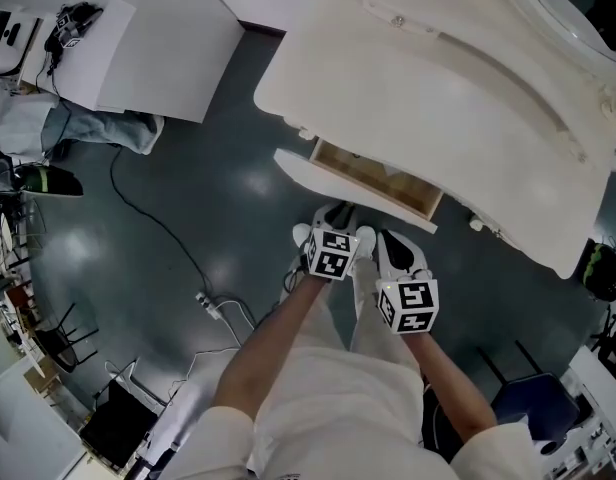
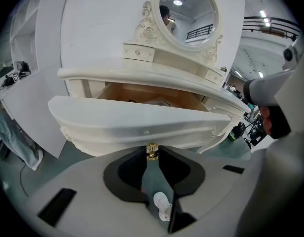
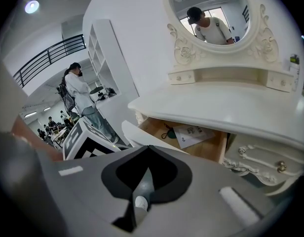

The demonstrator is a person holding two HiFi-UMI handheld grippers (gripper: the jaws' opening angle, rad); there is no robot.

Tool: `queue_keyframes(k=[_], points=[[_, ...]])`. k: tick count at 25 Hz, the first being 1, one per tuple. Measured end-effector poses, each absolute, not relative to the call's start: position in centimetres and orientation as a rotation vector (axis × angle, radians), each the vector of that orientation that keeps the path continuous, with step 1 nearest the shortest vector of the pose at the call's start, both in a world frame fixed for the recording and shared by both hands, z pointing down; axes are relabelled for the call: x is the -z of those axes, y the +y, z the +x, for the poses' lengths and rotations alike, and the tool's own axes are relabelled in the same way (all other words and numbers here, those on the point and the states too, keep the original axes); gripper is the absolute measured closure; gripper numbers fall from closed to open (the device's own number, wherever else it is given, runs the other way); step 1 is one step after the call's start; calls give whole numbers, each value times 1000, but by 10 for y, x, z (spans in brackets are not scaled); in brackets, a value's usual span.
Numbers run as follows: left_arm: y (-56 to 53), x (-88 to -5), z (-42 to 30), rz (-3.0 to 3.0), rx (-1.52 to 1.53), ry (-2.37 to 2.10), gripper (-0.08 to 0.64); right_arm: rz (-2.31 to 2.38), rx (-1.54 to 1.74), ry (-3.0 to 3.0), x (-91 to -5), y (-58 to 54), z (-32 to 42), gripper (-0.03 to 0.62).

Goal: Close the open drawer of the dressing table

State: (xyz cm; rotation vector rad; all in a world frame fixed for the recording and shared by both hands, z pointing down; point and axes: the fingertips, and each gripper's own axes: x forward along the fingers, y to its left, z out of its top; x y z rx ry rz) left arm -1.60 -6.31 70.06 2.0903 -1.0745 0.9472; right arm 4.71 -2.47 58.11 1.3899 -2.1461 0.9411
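Note:
The white dressing table (image 1: 468, 108) has its middle drawer (image 1: 373, 178) pulled out, wooden inside showing. In the left gripper view the curved drawer front (image 2: 142, 122) fills the middle, and its small gold knob (image 2: 151, 150) sits right at the jaw tips. My left gripper (image 2: 151, 150) is shut on that knob. My right gripper (image 3: 148, 151) hovers just right of the left one, off the drawer's right corner, with its jaws together and nothing in them. A printed sheet (image 3: 194, 134) and a dark corded item (image 3: 168, 132) lie inside the drawer.
An oval mirror (image 3: 211, 14) stands on the tabletop. A smaller side drawer with a knob (image 3: 278, 167) is to the right of the open one. A cable and power strip (image 1: 213, 308) lie on the dark floor at left. A white panel (image 1: 158, 38) stands beyond.

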Motion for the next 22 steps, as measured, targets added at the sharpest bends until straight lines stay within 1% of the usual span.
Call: queue_keyframes(k=[22], points=[[-101, -700, 3, 2105, -926, -1079, 485, 1475, -935, -2114, -579, -43, 69, 591]])
